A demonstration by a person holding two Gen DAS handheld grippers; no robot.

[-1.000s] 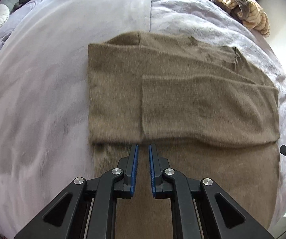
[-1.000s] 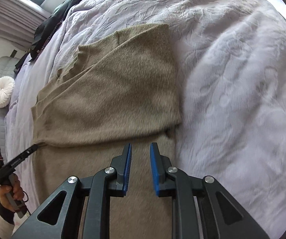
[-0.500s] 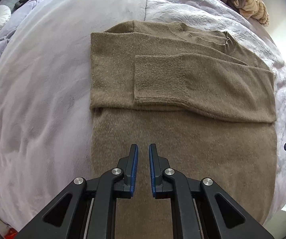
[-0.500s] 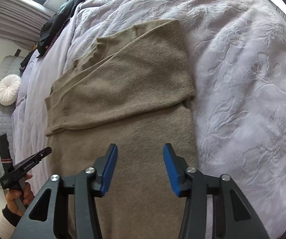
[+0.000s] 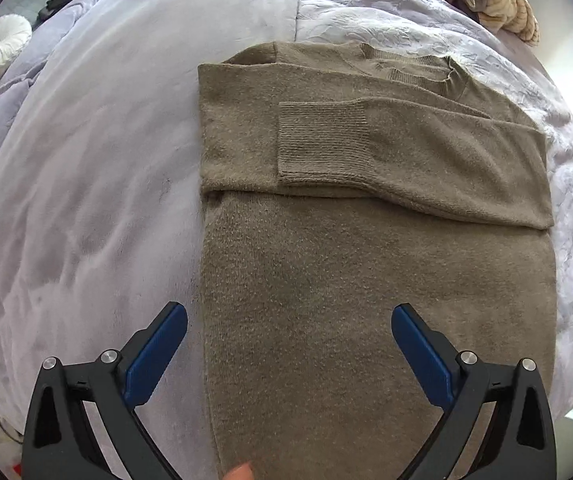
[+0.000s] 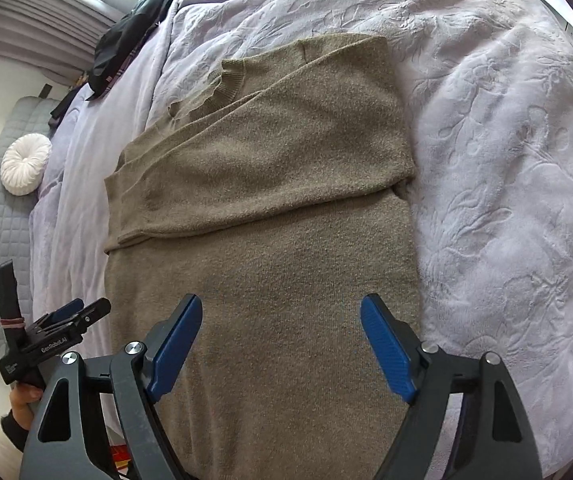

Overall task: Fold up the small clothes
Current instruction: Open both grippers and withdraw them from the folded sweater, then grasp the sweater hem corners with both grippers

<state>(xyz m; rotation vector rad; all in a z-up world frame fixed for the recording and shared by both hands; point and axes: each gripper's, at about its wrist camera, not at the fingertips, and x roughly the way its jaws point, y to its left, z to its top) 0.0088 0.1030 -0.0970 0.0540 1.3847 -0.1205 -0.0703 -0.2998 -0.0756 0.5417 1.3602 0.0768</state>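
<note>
On lilac bedspread (image 5: 86, 200) lies an olive-brown knit sweater (image 5: 366, 280), flat, fuzzy, both sleeves folded across chest, ribbed cuff (image 5: 318, 140) on top, neckline at far end. Left gripper (image 5: 289, 328) hangs over sweater's lower body nr its left edge; jaws have just been opening, now wide, nothing btwn pads. Right gripper (image 6: 281, 318), likewise just opening, spread w/ nothing pinched, above lower body.

Left tool (image 5: 289, 318) jaws just spread wide, nothing between, right tool (image 6: 281, 309) likewise, both pointing steeply down
</note>
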